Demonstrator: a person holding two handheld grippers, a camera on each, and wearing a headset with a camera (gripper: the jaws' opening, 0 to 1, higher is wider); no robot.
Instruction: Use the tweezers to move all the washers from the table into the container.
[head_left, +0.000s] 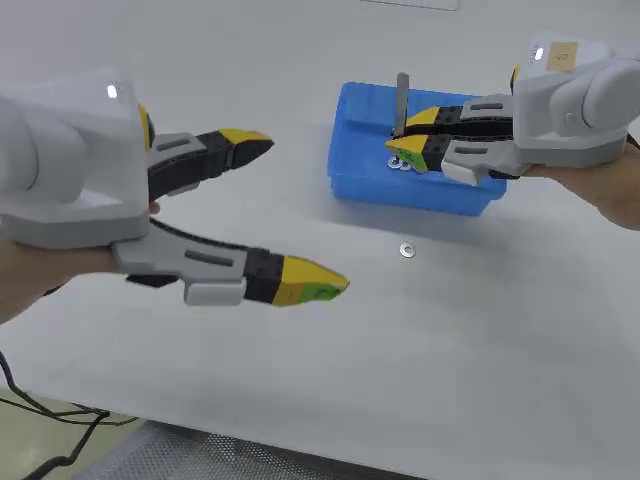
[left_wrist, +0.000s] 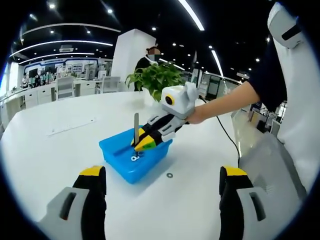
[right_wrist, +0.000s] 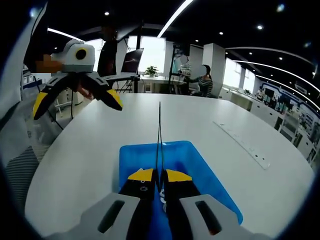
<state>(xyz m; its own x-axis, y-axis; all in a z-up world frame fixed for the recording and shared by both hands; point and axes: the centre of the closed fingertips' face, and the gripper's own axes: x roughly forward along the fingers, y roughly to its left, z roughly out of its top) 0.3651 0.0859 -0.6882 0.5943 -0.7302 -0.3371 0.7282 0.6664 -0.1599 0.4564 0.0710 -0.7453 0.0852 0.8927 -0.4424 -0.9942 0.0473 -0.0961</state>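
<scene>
Grips tweezers (head_left: 402, 100) upright in clenched right tongs (head_left: 405, 150), upper end sticking up above the jaws, over blue container (head_left: 400, 195) at far middle of white worktop (head_left: 450, 350). Shows a few washers (head_left: 398, 162) lying on container floor right by the tong tips. Shows lone washer (head_left: 407, 250) flat on worktop just in front of container, apart from its wall. Holds left tongs (head_left: 300, 215) released, jaws spread wide, nothing between them, above worktop well left of container.
</scene>
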